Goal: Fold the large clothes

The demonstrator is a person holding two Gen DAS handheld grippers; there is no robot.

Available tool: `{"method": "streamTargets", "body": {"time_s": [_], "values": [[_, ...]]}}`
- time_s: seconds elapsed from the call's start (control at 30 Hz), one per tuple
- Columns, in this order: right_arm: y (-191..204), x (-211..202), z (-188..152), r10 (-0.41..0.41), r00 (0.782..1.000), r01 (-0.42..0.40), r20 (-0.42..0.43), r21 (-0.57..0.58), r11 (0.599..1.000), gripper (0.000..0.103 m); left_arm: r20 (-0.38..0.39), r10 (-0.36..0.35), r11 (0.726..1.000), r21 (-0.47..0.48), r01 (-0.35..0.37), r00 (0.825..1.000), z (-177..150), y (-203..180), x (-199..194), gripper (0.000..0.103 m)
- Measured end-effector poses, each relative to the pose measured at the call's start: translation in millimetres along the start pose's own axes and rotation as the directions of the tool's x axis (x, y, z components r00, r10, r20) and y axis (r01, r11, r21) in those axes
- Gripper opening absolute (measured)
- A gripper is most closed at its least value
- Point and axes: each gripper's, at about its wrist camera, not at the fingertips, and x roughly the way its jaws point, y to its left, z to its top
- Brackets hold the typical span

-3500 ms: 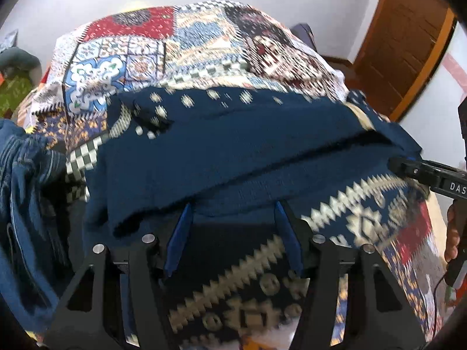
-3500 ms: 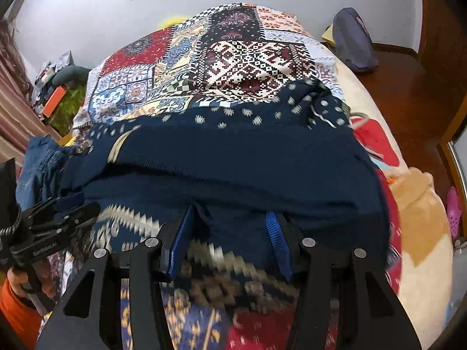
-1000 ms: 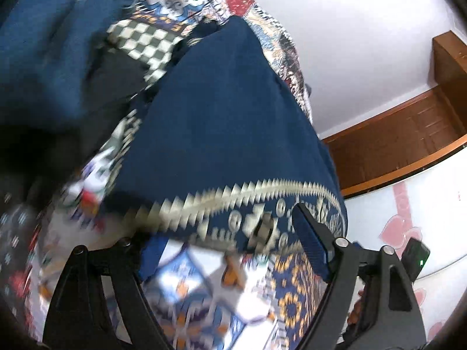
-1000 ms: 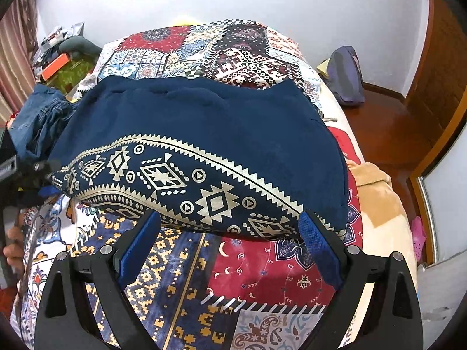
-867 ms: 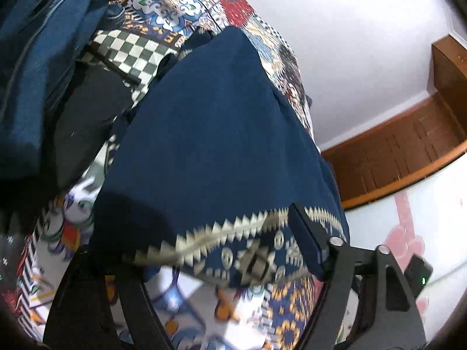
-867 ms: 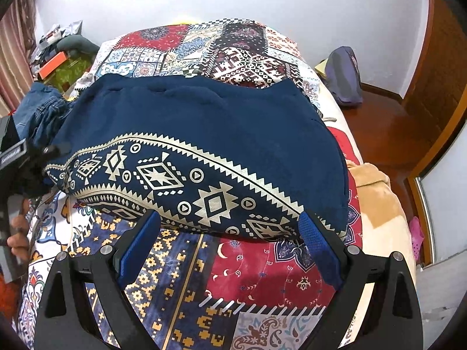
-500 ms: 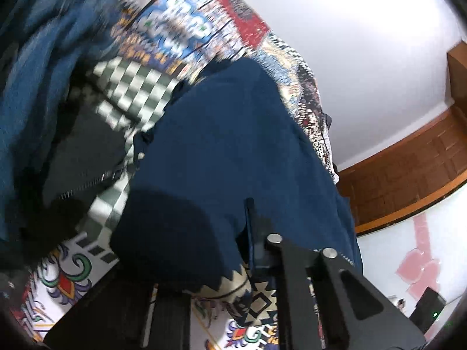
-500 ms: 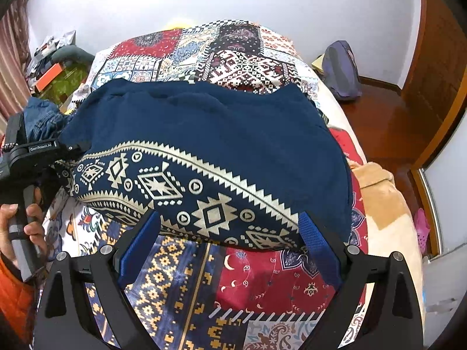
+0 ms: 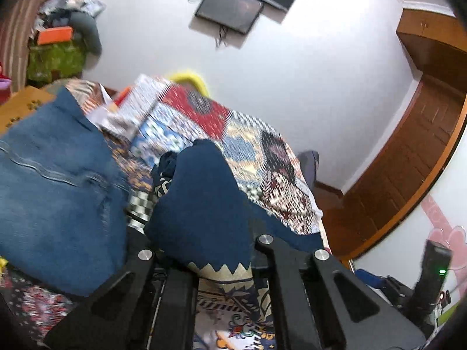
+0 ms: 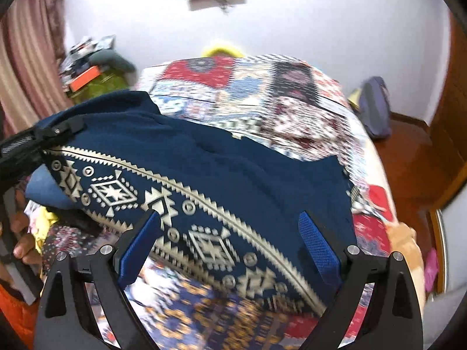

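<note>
Navy knit with a cream geometric border, the large garment (image 10: 221, 175) lies folded across a patchwork bedspread (image 10: 292, 93), its patterned hem running from nine o'clock down toward five o'clock in the right wrist view. The left tool (image 9: 204, 250) is pressed together on the hem corner at the garment's left end, and navy cloth bunches up between its black arms, the cream zigzag edge showing just below the pinch. In the right wrist view that same tool (image 10: 58, 131) enters at nine o'clock with the lifted corner in its grip, the person's hand (image 10: 23, 248) below it at eight o'clock. The right tool (image 10: 230, 233) is spread wide, its blue pads (image 10: 318, 245) standing over the hem with no cloth pinched between them. A heap of blue denim (image 9: 52, 192) sits at nine o'clock in the left wrist view, just beside the garment. On the white wall at twelve o'clock hangs a dark screen (image 9: 230, 11), and a grey-purple bag (image 10: 375, 108) lies on the floor at two o'clock beside the bed.
</note>
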Motion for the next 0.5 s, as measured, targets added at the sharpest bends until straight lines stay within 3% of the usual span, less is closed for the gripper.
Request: {"method": "streamTargets", "body": {"time_s": [0.1, 0.2, 0.33, 0.4, 0.5], "values": [[28.1, 25.4, 3.7, 0.036, 0.998, -0.037, -0.044, -0.036, 0.999, 0.094, 0.060, 0.067, 0.993, 0.091, -0.072, 0.996, 2.3, -2.8, -25.2, 0.004], [48.2, 58.9, -4.0, 0.101, 0.987, -0.104, -0.123, -0.015, 0.994, 0.095, 0.089, 0.111, 0.969, 0.212, -0.127, 0.990, -5.7, -14.0, -32.8, 0.004], [65.3, 93.9, -23.0, 0.119, 0.971, -0.118, -0.207, 0.015, 0.993, 0.099, 0.031, 0.142, 0.930, 0.338, -0.144, 0.989, -21.3, -30.8, -10.7, 0.004], [70.0, 99.5, -28.1, 0.087, 0.970, -0.097, -0.225, -0.031, 0.995, 0.100, 0.019, 0.154, 0.914, 0.377, -0.150, 0.988, -30.6, -40.2, -3.5, 0.004], [69.6, 86.7, -29.9, 0.101, 0.965, -0.135, -0.243, -0.125, 0.983, 0.099, 0.016, 0.138, 0.906, 0.403, -0.132, 0.990, -37.3, -51.2, 0.4, 0.004]]}}
